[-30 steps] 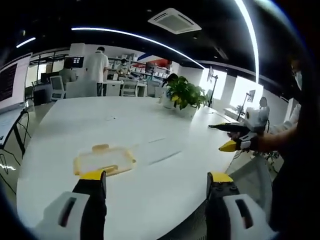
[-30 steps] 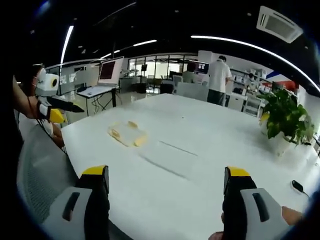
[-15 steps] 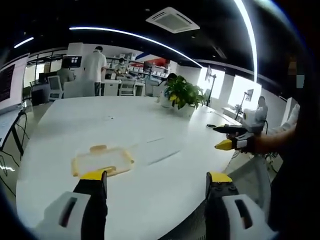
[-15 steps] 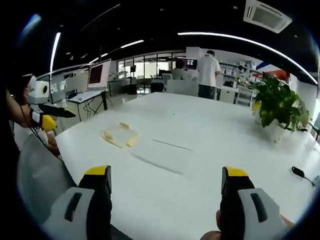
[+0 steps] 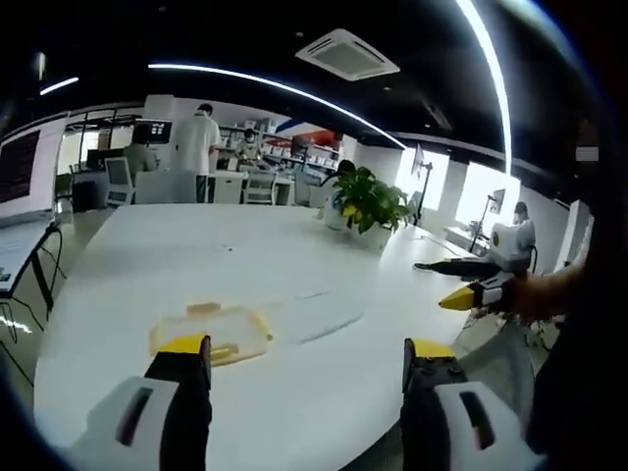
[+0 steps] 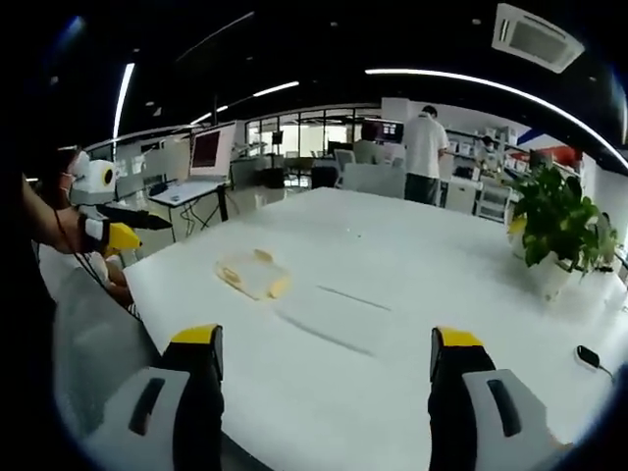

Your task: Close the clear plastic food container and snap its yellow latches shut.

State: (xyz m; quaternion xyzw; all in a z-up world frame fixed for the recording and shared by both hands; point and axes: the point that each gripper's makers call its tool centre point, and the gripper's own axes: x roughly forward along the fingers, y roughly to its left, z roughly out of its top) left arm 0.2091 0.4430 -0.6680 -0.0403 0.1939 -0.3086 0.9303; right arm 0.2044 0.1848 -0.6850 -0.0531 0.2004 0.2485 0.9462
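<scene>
In the left gripper view, the left tool [image 5: 306, 355] rises from the bottom edge with its yellow-tipped jaws wide apart, holding nothing. The container [image 5: 210, 333] lies flat on the white counter [image 5: 147, 265] in the lower left of the frame, just above the left jaw's tip and apart from it. It is clear with yellow latches at its edges; I cannot tell whether anything is inside, nor whether the latches are snapped. At the right edge of this view, the right tool [image 5: 459, 283] is held out over the counter's rim, jaws apart and empty. A potted plant [image 5: 369, 204] stands on the counter right of centre, well beyond the container.

In the right gripper view, the right tool [image 6: 325, 351] rises from the bottom, jaws wide apart with only bare counter [image 6: 412, 255] between them. The container [image 6: 253, 275] sits left of centre, well apart from both jaws. The left tool [image 6: 128, 228] shows at the left edge, off the counter's rim. The plant [image 6: 559, 228] stands at the right edge, and a small dark object [image 6: 589, 357] lies on the counter at lower right. A person [image 6: 425, 155] stands beyond the counter at upper centre.
</scene>
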